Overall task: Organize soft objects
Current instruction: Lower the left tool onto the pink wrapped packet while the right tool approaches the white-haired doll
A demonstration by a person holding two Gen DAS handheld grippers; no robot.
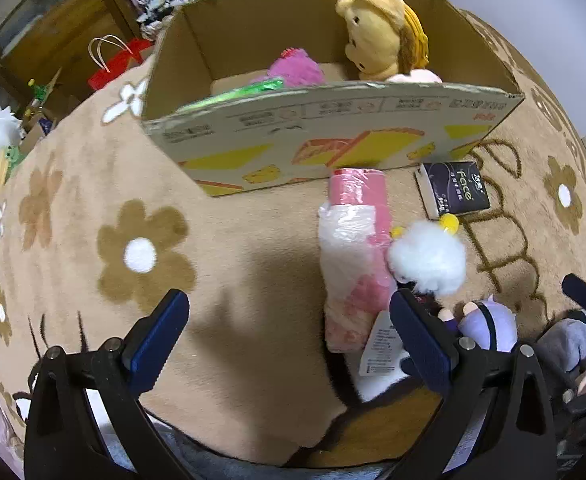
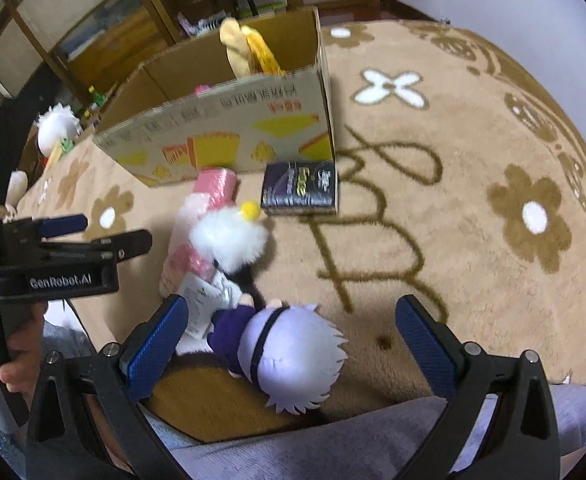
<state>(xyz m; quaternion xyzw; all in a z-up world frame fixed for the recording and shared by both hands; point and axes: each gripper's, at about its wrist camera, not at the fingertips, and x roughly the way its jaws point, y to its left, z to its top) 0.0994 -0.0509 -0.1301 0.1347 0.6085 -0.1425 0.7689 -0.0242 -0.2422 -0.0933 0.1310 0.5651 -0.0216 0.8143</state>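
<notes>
where the tan plush blanket with brown and white flowers (image 2: 473, 128) spreads widest, to the right of the box, it lies bare and offers open room. on it stands the open cardboard box with yellow and orange print (image 1: 333, 136), its printed characters too small and warped to read; inside sit a yellow plush bear (image 1: 381, 28) against the far wall, a pink fuzzy toy (image 1: 297, 66) and something green, both partly hidden by the near wall. just in front of the box lies a pink and white soft roll wrapped in clear plastic (image 1: 353, 248), its white paper tag too blurred to read. a white fluffy toy with yellow bobbles (image 1: 429, 258) touches the roll's right side. near the box's corner lies a dark tissue pack lettered "face" (image 1: 455, 192). a small doll with pale lilac hair and a purple outfit (image 2: 289, 352) lies at the blanket's near edge, between the jaws of the right gripper (image 2: 293, 348), which stand wide apart and grip nothing. the left gripper (image 1: 289, 336), marked "genrobot.ai" in the right wrist view, hovers over the blanket with jaws wide apart, holding nothing.
</notes>
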